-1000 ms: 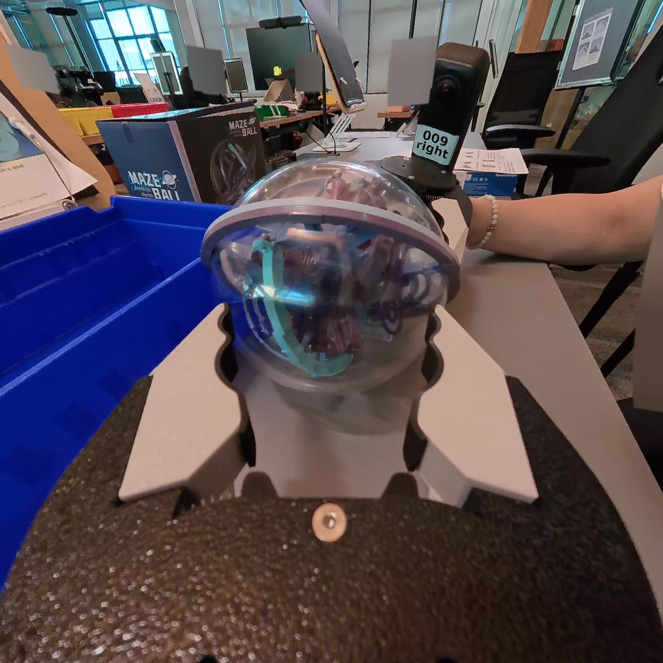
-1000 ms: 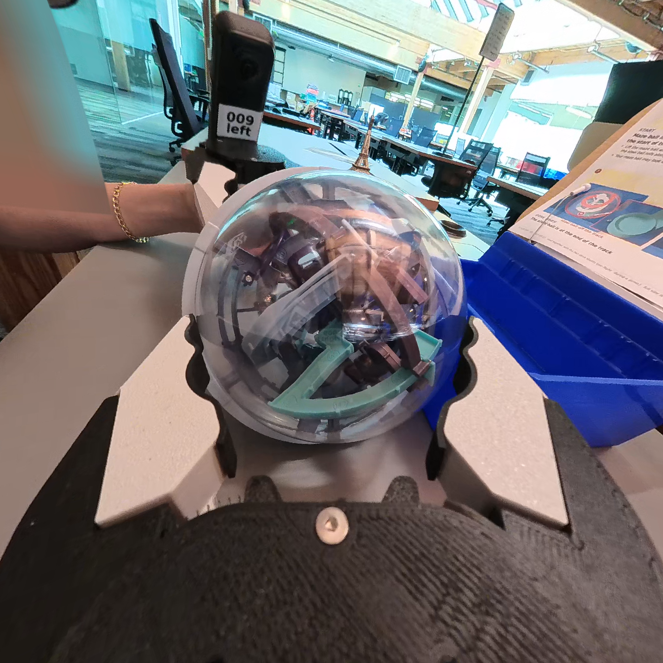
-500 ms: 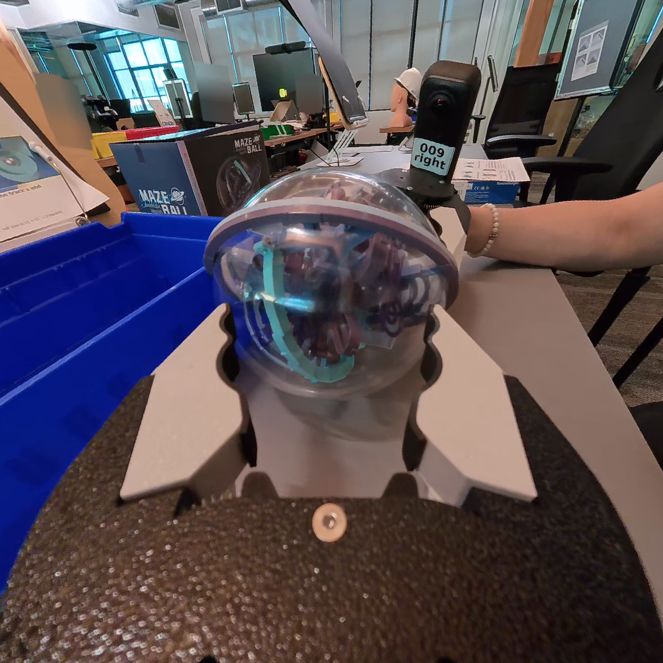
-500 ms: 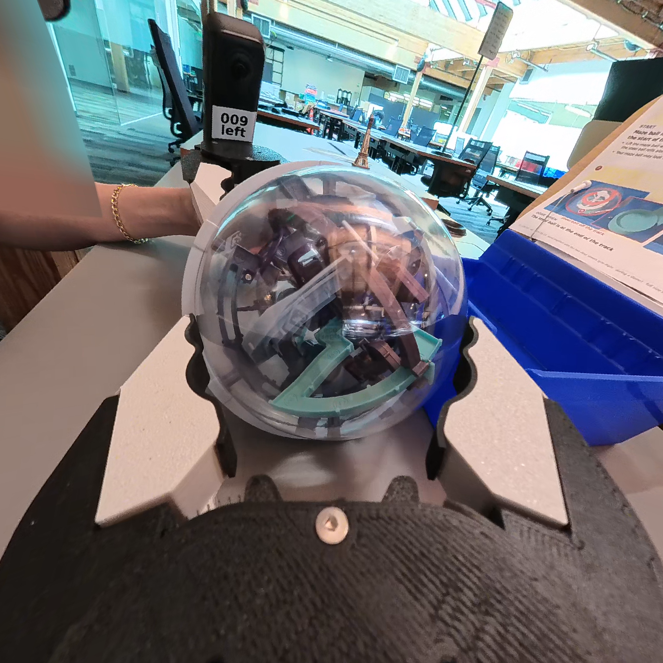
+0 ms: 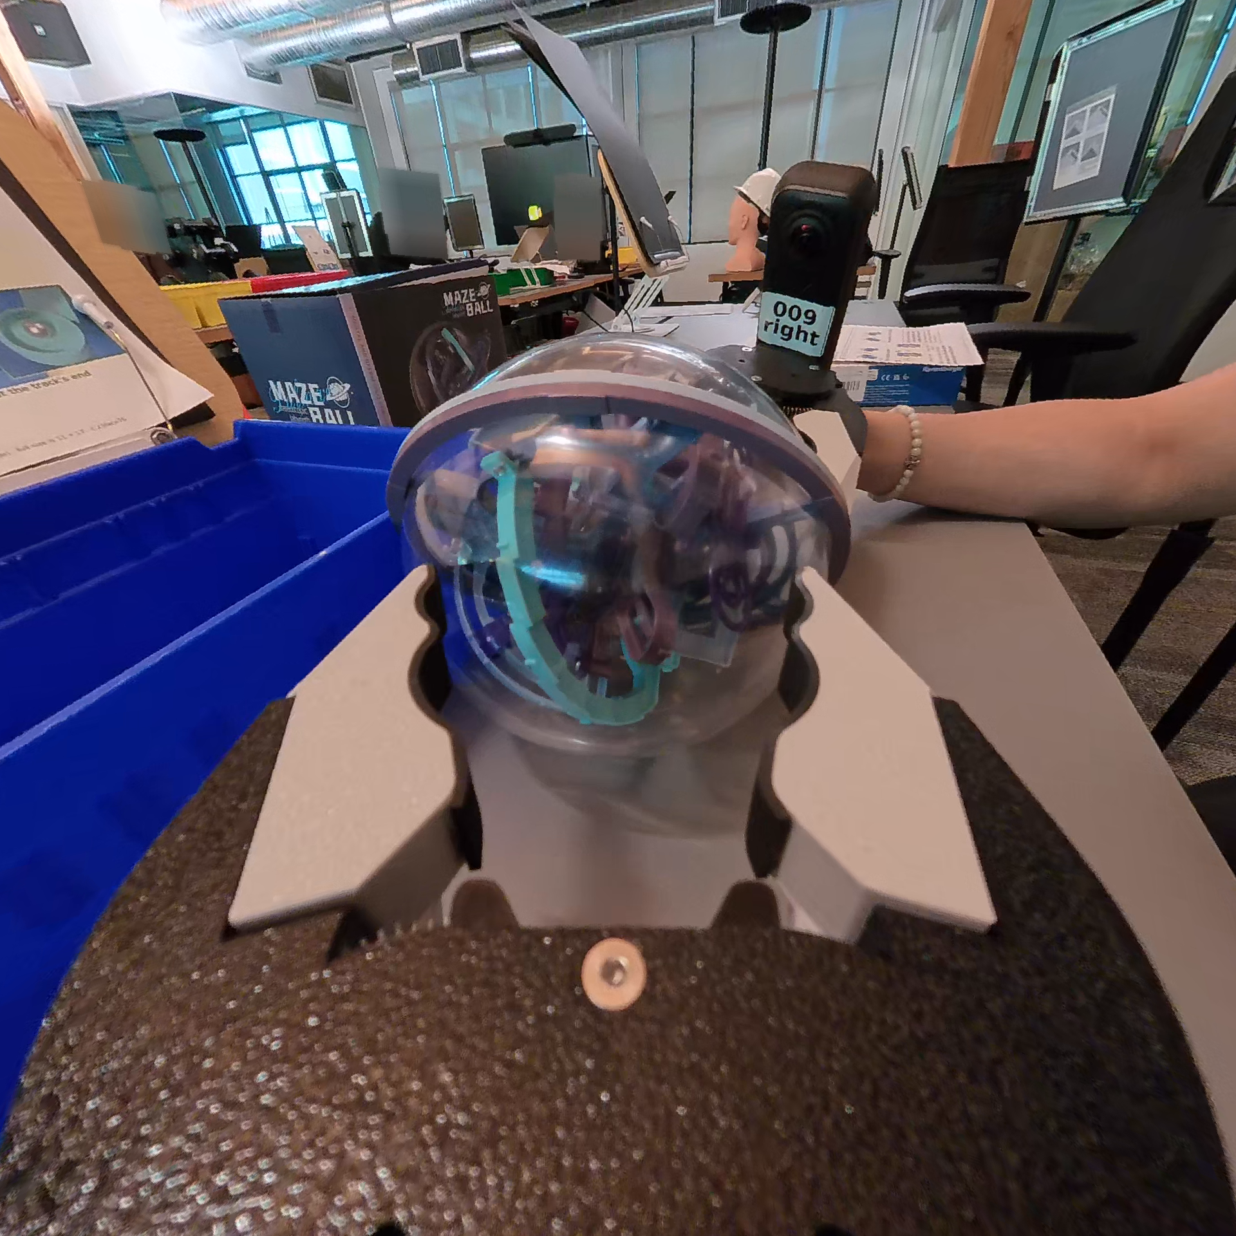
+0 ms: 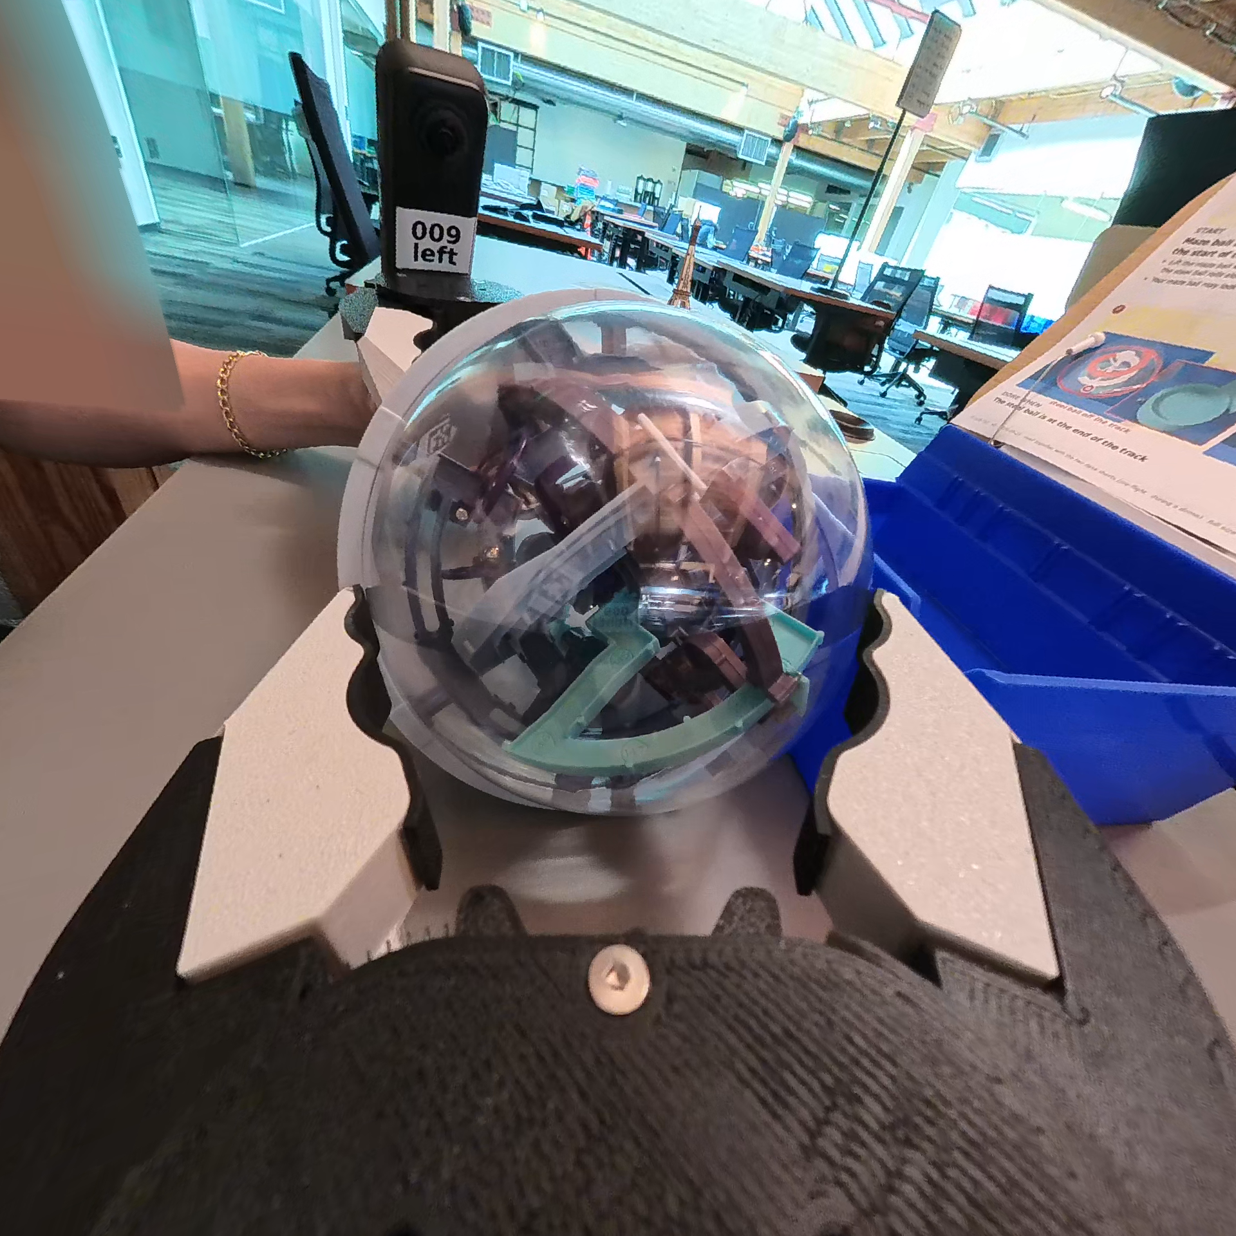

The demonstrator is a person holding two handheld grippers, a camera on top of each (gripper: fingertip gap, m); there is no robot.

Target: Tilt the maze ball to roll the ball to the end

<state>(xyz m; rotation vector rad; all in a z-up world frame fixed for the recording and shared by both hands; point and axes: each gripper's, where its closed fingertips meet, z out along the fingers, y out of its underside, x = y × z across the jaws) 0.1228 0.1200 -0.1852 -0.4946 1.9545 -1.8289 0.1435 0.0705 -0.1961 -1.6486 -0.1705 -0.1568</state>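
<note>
Maze ball point(image 5: 615, 568) is pinched between opposed left gripper point(image 5: 619, 642) and right gripper point(image 6: 619, 675), each with jaws spread around the sphere, above the table point(image 5: 950, 602) by the blue bin point(image 5: 167, 588).

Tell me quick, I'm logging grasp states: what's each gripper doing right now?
Left gripper: shut on the maze ball, fingers on its sides.
Right gripper: shut on the maze ball from the opposite side.

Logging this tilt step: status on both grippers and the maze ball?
Left gripper and right gripper each shut on the clear plastic maze ball, opposite sides. Ball off the grey table, equator band tilted. Blue plastic bin close alongside.
</note>
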